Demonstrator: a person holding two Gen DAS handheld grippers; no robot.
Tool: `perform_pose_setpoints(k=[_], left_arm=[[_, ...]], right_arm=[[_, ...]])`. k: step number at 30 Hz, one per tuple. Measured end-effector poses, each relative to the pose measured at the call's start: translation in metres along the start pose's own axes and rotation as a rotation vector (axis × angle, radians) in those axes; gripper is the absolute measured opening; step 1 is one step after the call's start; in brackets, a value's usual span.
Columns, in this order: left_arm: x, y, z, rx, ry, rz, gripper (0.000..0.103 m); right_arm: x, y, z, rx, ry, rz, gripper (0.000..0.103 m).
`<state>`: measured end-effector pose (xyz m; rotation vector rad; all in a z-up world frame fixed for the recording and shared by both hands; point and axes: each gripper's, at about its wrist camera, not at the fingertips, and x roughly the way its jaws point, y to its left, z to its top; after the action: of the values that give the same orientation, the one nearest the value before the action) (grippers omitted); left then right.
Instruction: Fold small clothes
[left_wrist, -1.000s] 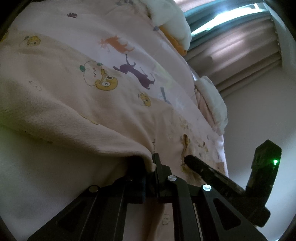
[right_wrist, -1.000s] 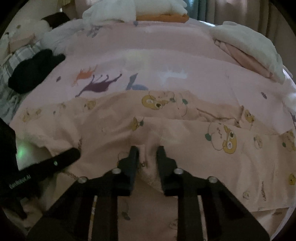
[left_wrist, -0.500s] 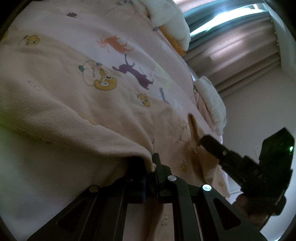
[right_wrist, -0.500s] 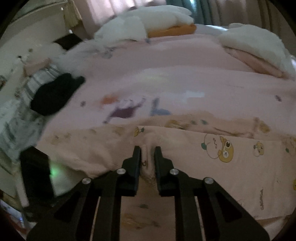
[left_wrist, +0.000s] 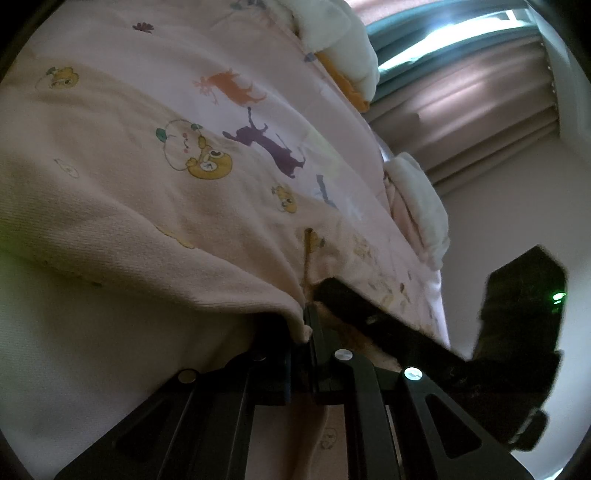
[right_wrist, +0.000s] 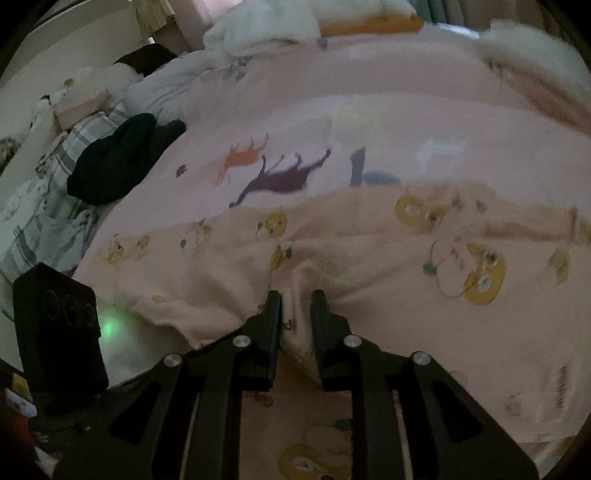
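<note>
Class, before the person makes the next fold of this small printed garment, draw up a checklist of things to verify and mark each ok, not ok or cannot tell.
1. left gripper pinches the garment's edge: ok, jaws shut on the hem.
2. right gripper has cloth between its jaws: ok, though they have just been opening and the grip looks loose.
3. Both grips on the same edge: ok, they sit close together.
4. Garment lies flat on the pink sheet: not ok, it bunches at the grips.
5. black clothing clear of the garment: ok.
</note>
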<state>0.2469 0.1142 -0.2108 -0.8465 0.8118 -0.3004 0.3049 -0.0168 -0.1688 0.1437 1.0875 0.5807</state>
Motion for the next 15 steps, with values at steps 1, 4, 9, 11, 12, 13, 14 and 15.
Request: perform_pose_setpoints(k=[1,4,9,11,12,13,14,15], left_arm=[[0.0,0.0,0.0,-0.002,0.002,0.0,0.011],[-0.002,0.0,0.0,0.002,0.002,-0.002,0.011],[-0.002,0.0,0.0,-0.001,0.002,-0.005,0.011],[-0.002,0.0,0.0,-0.002,0.002,-0.006,0.011],[-0.002,0.0,0.0,-0.002,0.002,-0.006,0.011],[-0.002,0.0,-0.001,-0.003,0.003,-0.007,0.011],[-0.002,0.0,-0.001,-0.003,0.002,-0.007,0.011],[-0.002,0.0,-0.001,-0.003,0.003,-0.008,0.011]], right_arm=[[0.003,-0.005,-0.005,0.014,-0.02,0.017,0.02],[-0.001,-0.014,-0.012,0.055,-0.058,0.077,0.021],[-0.001,-0.023,-0.015,0.105,-0.07,0.138,0.019],[-0.002,-0.022,-0.016,0.105,-0.072,0.141,0.019],[-0.002,-0.022,-0.016,0.105,-0.072,0.138,0.019],[-0.002,-0.021,-0.017,0.101,-0.073,0.136,0.02],[-0.002,-0.021,-0.017,0.099,-0.075,0.136,0.021],[-0.002,-0.02,-0.017,0.098,-0.077,0.141,0.024]])
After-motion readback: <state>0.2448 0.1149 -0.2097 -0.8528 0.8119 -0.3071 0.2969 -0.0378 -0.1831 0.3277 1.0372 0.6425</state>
